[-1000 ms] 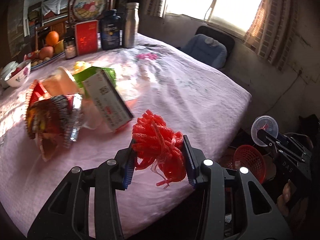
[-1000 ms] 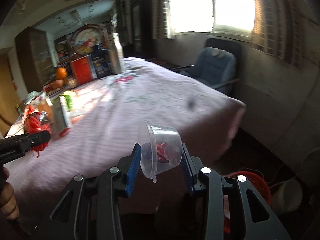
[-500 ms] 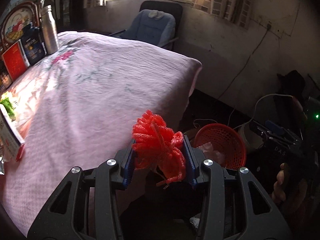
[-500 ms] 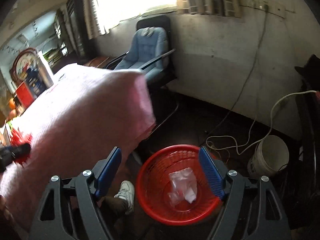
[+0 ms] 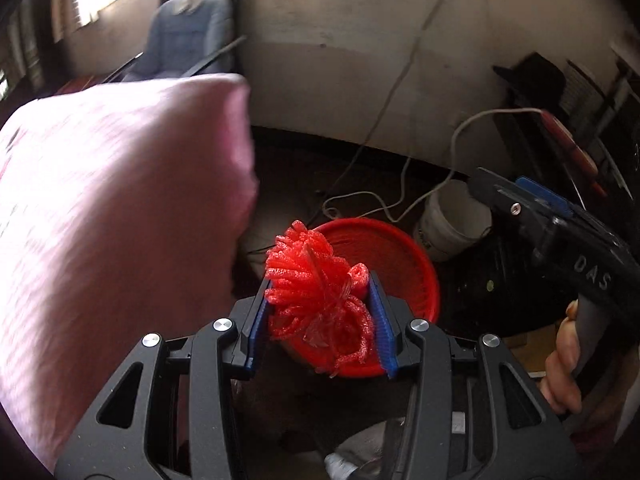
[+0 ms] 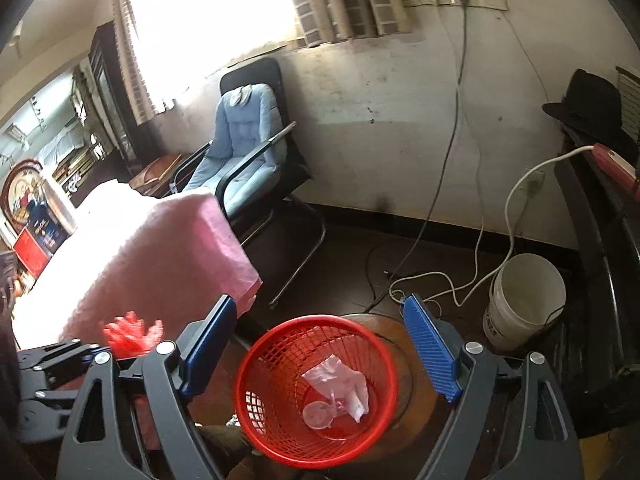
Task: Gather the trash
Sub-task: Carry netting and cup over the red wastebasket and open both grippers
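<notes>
Red foam net clamped in left claw, held above bin for drop. Right claw wide, empty, over bin; cup and wrapper lie inside. Counter beside bin.

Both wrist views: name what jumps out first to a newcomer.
The bright red foam netting clamped in the left gripper, carried above the red mesh basket on the floor. Next, the right gripper, wide open over that basket, where a clear plastic cup and crumpled wrapper lie.
</notes>
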Motion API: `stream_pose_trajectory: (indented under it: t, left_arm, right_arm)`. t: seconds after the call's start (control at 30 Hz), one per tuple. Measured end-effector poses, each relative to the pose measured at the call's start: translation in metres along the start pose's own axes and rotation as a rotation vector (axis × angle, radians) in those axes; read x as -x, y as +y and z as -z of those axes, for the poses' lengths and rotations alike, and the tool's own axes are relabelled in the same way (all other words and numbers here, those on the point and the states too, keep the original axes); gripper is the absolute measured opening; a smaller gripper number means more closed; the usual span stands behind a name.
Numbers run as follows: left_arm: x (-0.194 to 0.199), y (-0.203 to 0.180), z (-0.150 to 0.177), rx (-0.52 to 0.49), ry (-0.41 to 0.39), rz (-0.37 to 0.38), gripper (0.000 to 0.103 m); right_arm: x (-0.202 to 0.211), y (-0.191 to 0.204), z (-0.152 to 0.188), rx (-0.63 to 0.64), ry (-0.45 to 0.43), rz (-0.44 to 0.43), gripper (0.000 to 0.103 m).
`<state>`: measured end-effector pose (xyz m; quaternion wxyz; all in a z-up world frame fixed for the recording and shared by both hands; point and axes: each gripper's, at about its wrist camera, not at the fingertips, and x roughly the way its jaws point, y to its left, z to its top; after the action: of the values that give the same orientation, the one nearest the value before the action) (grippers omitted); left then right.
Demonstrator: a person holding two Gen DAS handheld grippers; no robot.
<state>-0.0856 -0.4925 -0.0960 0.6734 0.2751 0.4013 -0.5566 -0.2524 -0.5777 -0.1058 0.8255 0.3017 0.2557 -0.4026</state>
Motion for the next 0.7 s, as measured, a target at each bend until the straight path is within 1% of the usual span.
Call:
stream_pose_trajectory:
  t: [0.07, 0.1, 0.13, 0.17, 0.23, 0.37, 0.57, 0.63, 0.7]
  left_arm:
    - [-0.003, -0.009, -0.004, -0.024, -0.011, -0.026, 0.066]
    - [-0.002, -0.01, -0.004, -0.025, -0.024, -0.05, 0.081]
    - [0.001, -0.011, -0.003, -0.023, -0.039, -0.066, 0.088]
    - [0.005, -0.012, -0.002, -0.022, -0.057, -0.08, 0.09]
    - [0.011, -0.014, 0.001, -0.027, -0.067, -0.096, 0.093]
    - [0.016, -0.002, 0.001, 0.008, -0.06, -0.1, 0.094]
    - [0.04, 0.018, 0.01, 0.058, -0.095, -0.171, 0.094]
    - [0.047, 0.027, 0.013, 0.082, -0.1, -0.184, 0.094]
    - [0.054, 0.035, 0.017, 0.109, -0.103, -0.187, 0.095]
  right_arm:
    - [0.001, -0.005, -0.002, -0.014, -0.009, 0.002, 0.084]
    - [0.003, -0.007, -0.002, -0.021, -0.012, 0.001, 0.085]
    - [0.005, -0.009, -0.002, -0.028, -0.016, -0.001, 0.085]
    - [0.006, -0.011, -0.002, -0.032, -0.02, -0.003, 0.085]
    - [0.007, -0.011, -0.002, -0.034, -0.023, -0.007, 0.085]
    - [0.009, -0.007, -0.001, -0.027, -0.018, -0.023, 0.085]
    - [0.015, 0.012, 0.002, 0.009, -0.019, -0.05, 0.086]
    - [0.018, 0.02, 0.003, 0.028, -0.02, -0.057, 0.089]
    - [0.021, 0.03, 0.004, 0.048, -0.023, -0.063, 0.09]
